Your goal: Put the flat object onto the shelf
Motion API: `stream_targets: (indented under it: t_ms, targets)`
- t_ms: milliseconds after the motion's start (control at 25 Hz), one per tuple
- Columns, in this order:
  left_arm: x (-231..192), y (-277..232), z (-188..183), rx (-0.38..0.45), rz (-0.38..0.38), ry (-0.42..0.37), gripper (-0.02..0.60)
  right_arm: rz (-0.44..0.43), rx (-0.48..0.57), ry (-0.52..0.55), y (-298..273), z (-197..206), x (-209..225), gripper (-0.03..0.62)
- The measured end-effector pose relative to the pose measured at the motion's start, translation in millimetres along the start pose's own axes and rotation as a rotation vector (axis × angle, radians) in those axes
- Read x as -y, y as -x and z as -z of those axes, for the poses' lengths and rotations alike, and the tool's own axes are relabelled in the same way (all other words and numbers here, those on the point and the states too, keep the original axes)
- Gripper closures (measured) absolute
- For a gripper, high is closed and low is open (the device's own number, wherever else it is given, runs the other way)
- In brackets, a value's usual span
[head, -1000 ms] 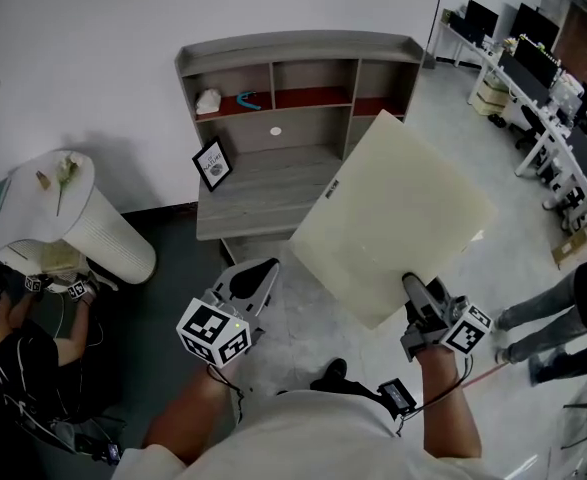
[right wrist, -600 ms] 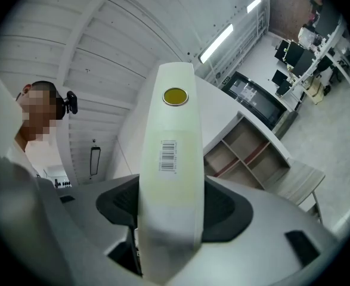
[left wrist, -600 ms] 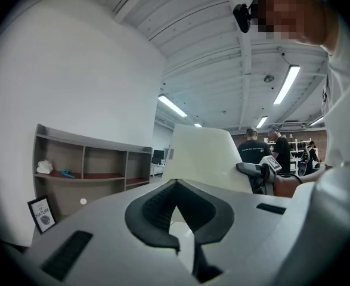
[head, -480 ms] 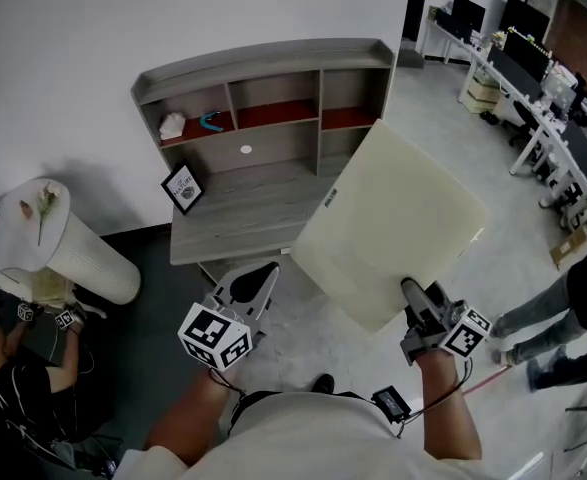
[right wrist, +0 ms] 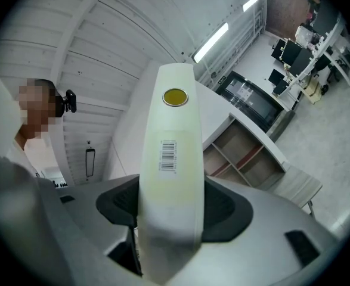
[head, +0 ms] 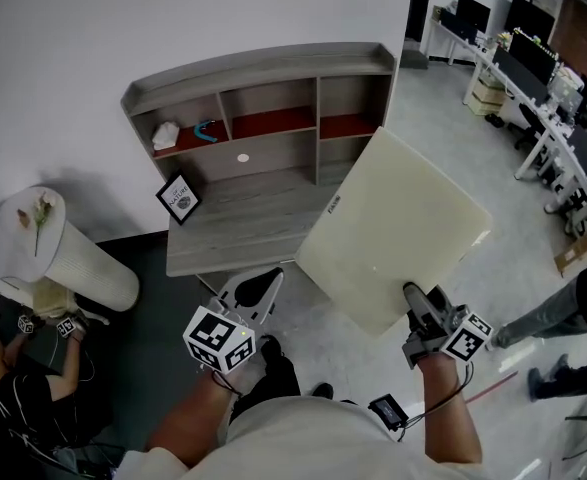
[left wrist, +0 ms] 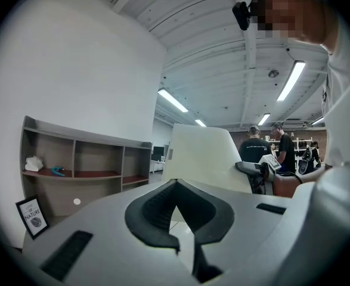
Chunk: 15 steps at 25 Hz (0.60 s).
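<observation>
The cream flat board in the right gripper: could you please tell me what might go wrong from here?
The right gripper pinches only one edge of the cream flat board, so it may twist or slip. Swung in, it might knock the small framed picture on the grey wooden shelf unit.

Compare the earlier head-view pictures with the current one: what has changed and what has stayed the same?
The grey wooden shelf unit and the white ribbed cylinder have slid leftward in the head view, so the wearer has apparently turned or stepped. Nothing was taken or let go. Unchanged: the right hand-held gripper stays clamped on the cream flat board; the left hand-held gripper stays shut and empty.
</observation>
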<state>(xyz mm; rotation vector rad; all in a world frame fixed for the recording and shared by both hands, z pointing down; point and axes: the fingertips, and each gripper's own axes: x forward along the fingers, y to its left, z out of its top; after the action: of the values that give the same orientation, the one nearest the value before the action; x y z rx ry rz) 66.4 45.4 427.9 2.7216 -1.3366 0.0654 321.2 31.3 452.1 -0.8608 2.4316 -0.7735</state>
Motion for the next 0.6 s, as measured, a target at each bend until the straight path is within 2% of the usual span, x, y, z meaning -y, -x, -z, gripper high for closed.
stream_targets:
  t_ms: [360, 600]
  targets:
    - [-65.3, -41.7, -2.5, -0.008, 0.026, 0.001, 0.569, 0.013, 0.003, 0.015, -64.3, -1.5, 30.7, 0.307]
    - [-134.2, -62.1, -13.7, 0.006, 0.054, 0.005, 0.569, 0.022, 0.004, 0.032, -134.6, 2.1, 45.9, 0.307]
